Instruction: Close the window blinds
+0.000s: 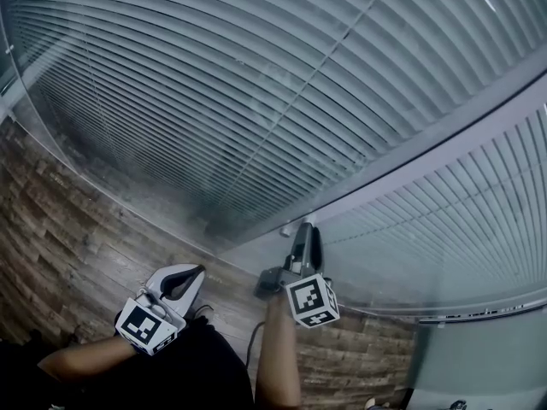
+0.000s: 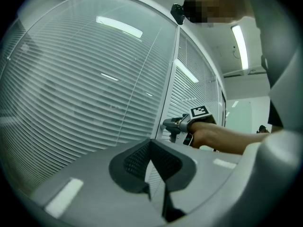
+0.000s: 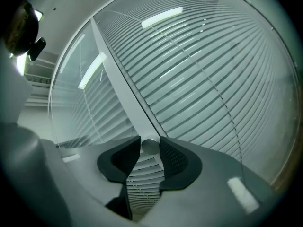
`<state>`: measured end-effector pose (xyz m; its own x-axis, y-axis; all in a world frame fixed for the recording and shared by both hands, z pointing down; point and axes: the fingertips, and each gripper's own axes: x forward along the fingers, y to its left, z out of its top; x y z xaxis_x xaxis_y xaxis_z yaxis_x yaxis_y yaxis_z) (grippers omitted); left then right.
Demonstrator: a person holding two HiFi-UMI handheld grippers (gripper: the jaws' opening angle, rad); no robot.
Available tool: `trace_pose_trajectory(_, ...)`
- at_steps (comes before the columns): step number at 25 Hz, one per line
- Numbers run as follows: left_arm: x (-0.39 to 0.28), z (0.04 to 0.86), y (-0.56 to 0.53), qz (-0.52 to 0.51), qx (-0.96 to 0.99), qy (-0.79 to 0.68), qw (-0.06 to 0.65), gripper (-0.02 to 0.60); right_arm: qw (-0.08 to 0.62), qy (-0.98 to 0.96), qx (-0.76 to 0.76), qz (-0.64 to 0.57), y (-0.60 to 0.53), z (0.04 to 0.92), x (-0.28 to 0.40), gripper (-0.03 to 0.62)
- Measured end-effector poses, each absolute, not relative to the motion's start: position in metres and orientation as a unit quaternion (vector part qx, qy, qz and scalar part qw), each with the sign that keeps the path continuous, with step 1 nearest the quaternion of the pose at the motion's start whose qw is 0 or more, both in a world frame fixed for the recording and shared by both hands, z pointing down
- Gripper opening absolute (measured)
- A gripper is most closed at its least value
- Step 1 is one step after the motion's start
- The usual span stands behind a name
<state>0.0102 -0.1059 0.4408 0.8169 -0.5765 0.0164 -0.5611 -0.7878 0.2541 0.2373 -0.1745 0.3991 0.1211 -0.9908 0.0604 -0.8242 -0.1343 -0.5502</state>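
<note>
Horizontal slat blinds hang behind glass panes, with a second set to the right of a pale upright frame post. A small round knob sticks out from that post. My right gripper reaches up to the post, and both of its pads touch the knob between their tips. In the left gripper view the right gripper meets the post side-on. My left gripper hangs lower and to the left, away from the glass, its jaw tips together and empty.
Wood-pattern flooring runs along the foot of the glass wall. The person's bare forearm and dark clothing fill the lower middle. Ceiling light strips reflect in the panes.
</note>
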Motion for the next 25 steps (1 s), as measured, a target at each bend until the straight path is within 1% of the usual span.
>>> trace_pose_trajectory(2, 0.008, 0.441, -0.106, -0.034, 0.945, -0.301, 0.125, 0.0, 0.17, 0.643, -0.72, -0.197, -0.165, 0.396, 0.228, 0.14)
trace_pose_trajectory(6, 0.008, 0.442, -0.105, -0.031, 0.944, -0.304, 0.127, 0.002, 0.082, 0.665, -0.729, -0.139, -0.134, 0.401, 0.206, 0.137)
trace_pose_trajectory(8, 0.012, 0.44, -0.106, -0.029, 0.944, -0.304, 0.123, 0.002, 0.053, 0.66, -0.741, -0.111, -0.116, 0.402, 0.202, 0.093)
trace_pose_trajectory(11, 0.022, 0.437, -0.105, -0.036, 0.947, -0.296, 0.123, 0.002, 0.032, 0.654, -0.752, -0.072, -0.09, 0.4, 0.2, 0.003)
trace_pose_trajectory(17, 0.032, 0.428, -0.1, -0.046, 0.951, -0.284, 0.112, 0.002, -0.033, 0.672, -0.739, -0.008, -0.066, 0.405, 0.17, 0.002)
trace_pose_trajectory(25, 0.049, 0.425, -0.09, -0.04, 0.957, -0.267, 0.104, 0.002, -0.044, 0.677, -0.734, 0.007, -0.059, 0.4, 0.166, 0.0)
